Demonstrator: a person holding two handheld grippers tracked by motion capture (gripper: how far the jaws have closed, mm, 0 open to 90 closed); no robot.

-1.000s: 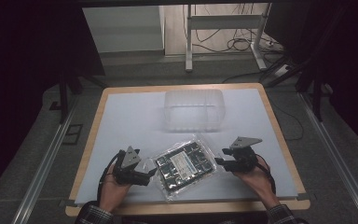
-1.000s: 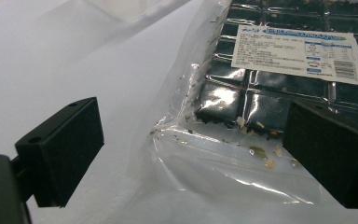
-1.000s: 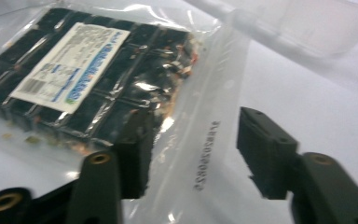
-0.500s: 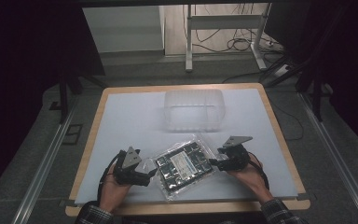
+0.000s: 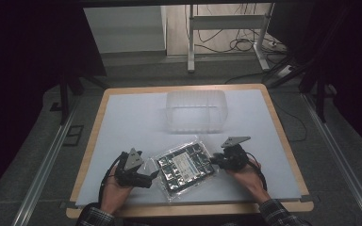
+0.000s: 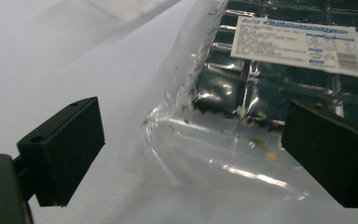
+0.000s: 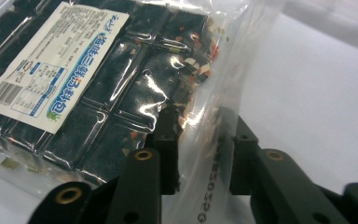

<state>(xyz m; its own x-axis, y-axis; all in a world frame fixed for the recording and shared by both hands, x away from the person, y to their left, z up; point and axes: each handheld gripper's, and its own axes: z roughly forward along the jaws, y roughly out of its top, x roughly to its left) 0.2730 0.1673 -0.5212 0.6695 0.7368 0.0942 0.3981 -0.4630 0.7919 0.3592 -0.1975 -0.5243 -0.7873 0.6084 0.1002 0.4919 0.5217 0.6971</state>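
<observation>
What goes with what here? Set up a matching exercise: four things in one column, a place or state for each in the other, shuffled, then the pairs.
1. bag
2. tub
3. left gripper
4. right gripper

a. jaws wide apart at a clear corner
b. empty, behind the bag
c. jaws close together around a clear edge
d. flat between the grippers, white label up

Pairs: 1-d, 2-b, 3-a, 4-c
</observation>
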